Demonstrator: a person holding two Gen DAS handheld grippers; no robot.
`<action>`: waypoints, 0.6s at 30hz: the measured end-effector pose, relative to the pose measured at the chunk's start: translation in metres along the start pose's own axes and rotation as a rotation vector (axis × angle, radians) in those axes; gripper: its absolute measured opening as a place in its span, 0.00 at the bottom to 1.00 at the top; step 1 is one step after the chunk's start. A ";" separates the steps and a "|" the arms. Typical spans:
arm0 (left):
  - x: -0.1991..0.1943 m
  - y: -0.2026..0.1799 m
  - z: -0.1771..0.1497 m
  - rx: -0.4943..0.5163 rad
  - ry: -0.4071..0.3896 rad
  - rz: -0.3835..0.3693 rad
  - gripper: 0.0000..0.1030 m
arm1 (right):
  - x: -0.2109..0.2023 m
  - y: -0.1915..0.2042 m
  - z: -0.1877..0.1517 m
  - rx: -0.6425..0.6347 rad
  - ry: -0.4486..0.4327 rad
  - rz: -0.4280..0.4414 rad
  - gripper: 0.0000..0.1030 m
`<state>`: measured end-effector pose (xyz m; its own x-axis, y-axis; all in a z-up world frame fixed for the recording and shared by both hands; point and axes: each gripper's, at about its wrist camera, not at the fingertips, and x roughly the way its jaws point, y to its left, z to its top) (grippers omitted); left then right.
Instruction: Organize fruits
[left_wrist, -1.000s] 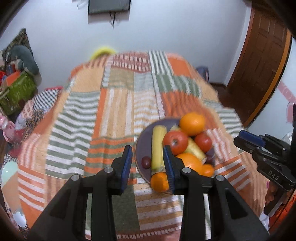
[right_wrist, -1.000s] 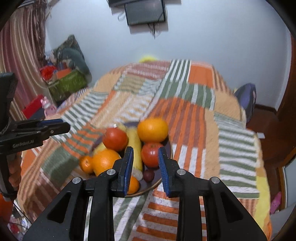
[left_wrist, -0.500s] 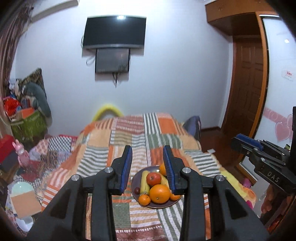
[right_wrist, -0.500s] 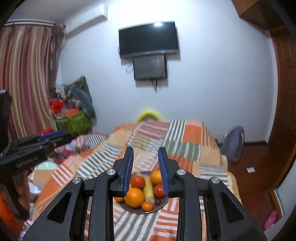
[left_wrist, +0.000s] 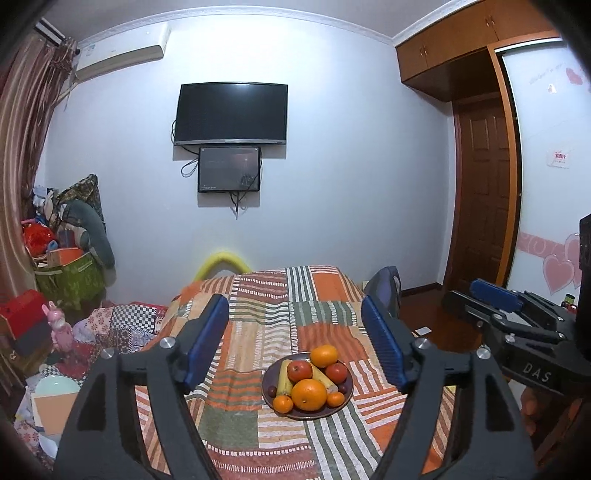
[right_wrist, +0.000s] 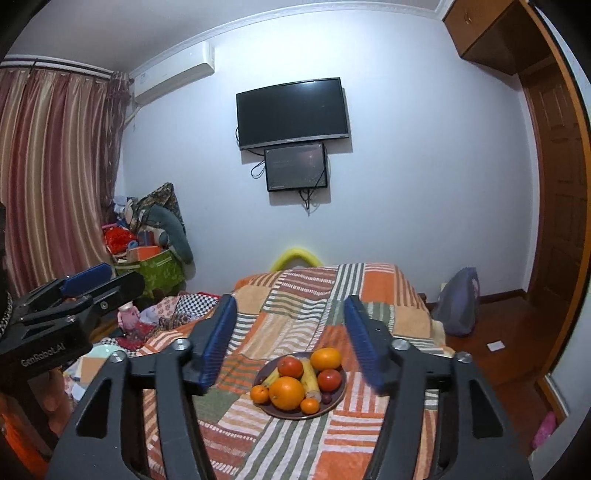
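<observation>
A dark round plate (left_wrist: 267, 384) (right_wrist: 338, 397) sits on a bed with a striped patchwork cover (left_wrist: 258, 317) (right_wrist: 332, 295). It holds oranges (left_wrist: 309, 394) (right_wrist: 286, 393), red apples (left_wrist: 299, 371) (right_wrist: 329, 380), bananas (left_wrist: 284, 376) (right_wrist: 309, 374), small tangerines and a dark plum (left_wrist: 272, 390). My left gripper (left_wrist: 295, 345) is open and empty, held well back above the plate. My right gripper (right_wrist: 290, 341) is open and empty, also back from the plate. Each gripper shows at the edge of the other's view.
A TV (left_wrist: 231, 112) hangs on the far wall. Clutter and a green box (left_wrist: 70, 277) stand left of the bed. A wooden door (left_wrist: 480, 199) and a bag (right_wrist: 458, 306) are on the right.
Both grippers have pulled back and up from the plate, and both have opened wide. The fruit has stayed on the plate.
</observation>
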<state>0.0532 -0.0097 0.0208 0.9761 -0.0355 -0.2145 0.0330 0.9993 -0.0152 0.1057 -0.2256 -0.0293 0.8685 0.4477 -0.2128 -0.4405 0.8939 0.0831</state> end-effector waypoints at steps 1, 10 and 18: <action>-0.001 -0.001 0.001 0.002 -0.002 0.001 0.77 | -0.002 0.001 0.000 -0.002 -0.007 -0.008 0.72; -0.013 0.002 0.002 -0.010 -0.028 0.003 0.94 | -0.010 0.013 0.003 -0.018 -0.073 -0.066 1.00; -0.014 0.004 -0.001 -0.027 -0.020 0.005 0.98 | -0.011 0.017 0.002 -0.019 -0.080 -0.068 1.00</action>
<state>0.0390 -0.0051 0.0225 0.9804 -0.0302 -0.1949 0.0227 0.9989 -0.0405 0.0894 -0.2152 -0.0236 0.9116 0.3871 -0.1384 -0.3835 0.9220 0.0526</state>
